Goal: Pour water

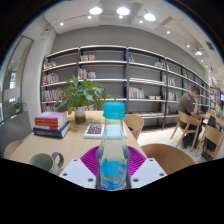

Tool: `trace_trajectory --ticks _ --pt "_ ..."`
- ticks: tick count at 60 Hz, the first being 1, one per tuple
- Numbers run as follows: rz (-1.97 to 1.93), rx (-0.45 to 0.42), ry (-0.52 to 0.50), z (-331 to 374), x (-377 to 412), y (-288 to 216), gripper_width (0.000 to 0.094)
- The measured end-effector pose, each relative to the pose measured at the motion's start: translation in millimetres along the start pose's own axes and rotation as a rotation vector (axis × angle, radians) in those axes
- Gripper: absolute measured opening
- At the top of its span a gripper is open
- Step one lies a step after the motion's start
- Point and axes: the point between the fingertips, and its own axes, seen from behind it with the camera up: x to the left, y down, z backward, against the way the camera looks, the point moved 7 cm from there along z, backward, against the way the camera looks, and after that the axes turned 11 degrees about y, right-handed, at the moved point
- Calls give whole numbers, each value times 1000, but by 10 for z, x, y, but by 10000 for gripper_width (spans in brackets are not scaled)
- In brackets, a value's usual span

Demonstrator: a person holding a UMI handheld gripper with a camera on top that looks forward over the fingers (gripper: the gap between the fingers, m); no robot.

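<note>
**Bottle upright in my fingers, cup lying low to the left**

I am looking across a library room: long bookshelves [120, 75] are running along the far wall under a row of ceiling lights, and a person [189, 105] is sitting at a chair off to the right, well apart from my work. Nearer, a round wooden worktop [70, 140] is spreading out below me, carrying a leafy potted plant [80, 95] at its far side, a stack of books [50, 124] to the left of that, and a flat magazine or booklet [94, 129] near the middle.

I am holding the water bottle [113, 150] between my fingers [113, 172], the purple pads pressing against its clear body on both sides, so I am gripping it, not merely framing it. Its long axis is standing straight up, blue cap [114, 110] on top, and it appears to be raised above the worktop, not resting on it, though I cannot be sure.

The relation that matters: a pale green cup [45, 160] is sitting on the worktop down and to the left of my fingers, near but not touching the bottle. To pour, I judge I will be needing to carry the bottle leftward over the cup's mouth and tip its top toward that side. The cap looks to be on, which would block any pour.
</note>
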Motion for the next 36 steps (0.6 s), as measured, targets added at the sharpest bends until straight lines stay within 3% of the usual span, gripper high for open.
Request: trace_trajectory --ticks 5,15,22,36 --pt "-1 2 10 26 15 18 339" --pt "1 42 18 47 26 30 514" --pt "2 144 35 178 -3 164 788" --pt "60 283 43 1140 94 555 793"
